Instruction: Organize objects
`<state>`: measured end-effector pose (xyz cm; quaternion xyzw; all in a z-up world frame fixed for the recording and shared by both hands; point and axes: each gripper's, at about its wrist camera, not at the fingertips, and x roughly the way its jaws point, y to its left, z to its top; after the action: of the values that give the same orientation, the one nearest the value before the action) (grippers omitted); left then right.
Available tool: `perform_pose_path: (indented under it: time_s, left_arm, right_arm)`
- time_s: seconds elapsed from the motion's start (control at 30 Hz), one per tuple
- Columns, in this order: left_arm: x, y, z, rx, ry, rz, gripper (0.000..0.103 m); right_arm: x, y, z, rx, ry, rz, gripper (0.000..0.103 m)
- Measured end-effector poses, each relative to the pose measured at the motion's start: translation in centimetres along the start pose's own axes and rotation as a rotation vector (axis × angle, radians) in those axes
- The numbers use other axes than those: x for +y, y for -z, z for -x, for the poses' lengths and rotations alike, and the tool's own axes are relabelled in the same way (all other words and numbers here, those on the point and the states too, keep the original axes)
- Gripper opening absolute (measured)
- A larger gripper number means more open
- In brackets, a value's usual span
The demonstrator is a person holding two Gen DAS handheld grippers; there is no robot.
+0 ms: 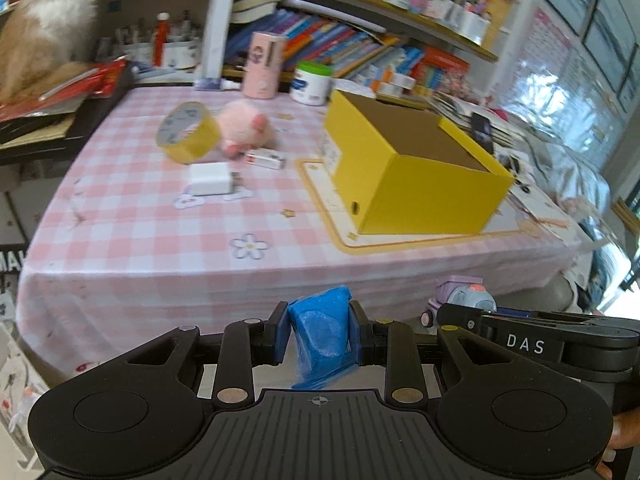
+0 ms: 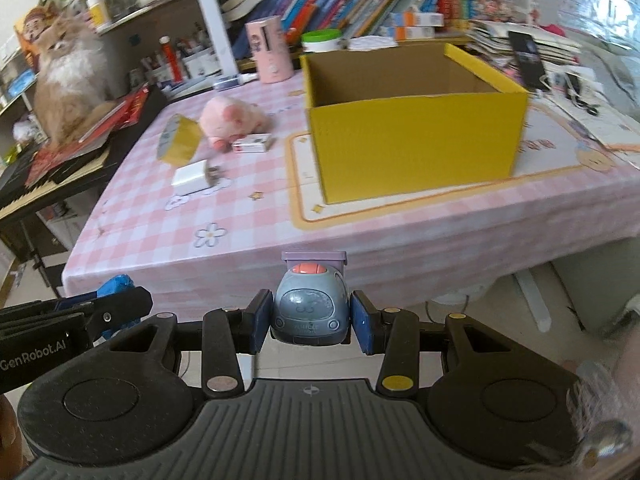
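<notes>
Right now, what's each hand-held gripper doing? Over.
Left gripper shut on blue packet. Right gripper shut on toy car. Yellow box open, path clear.

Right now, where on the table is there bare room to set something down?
Free: the near tablecloth strip between the table's front edge and the white charger, left of the yellow box. Crowded: the tape roll, pink plush and small carton behind it.

Yellow box (image 1: 416,176) floor hidden; cat (image 1: 44,28) cropped.
</notes>
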<state>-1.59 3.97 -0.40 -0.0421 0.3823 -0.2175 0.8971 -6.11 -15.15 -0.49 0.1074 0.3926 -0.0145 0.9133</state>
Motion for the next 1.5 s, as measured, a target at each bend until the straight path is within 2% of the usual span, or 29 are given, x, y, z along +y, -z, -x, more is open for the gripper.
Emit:
perform_pose_path:
  time_s: [0.57,0.9,1.5]
  left_arm:
    - [-8.1,-1.0,-3.9,0.063,0.143,-0.171,0.028]
    - [-9.9,-2.2,-5.8,0.070,0.145,-0.181,0.028]
    - [-11.9,-4.7,-8.8,0.058,0.147,-0.196,0.028]
  right_arm:
    - [-7.8,1.3,2.6,-0.018,0.141,-0.168,0.040]
    - [-10.4,-0.3,2.1,-0.023,0.152,-0.179,0.040]
    - [-12.7,-3.7,-0.1,-0.014,0.134,-0.154,0.040]
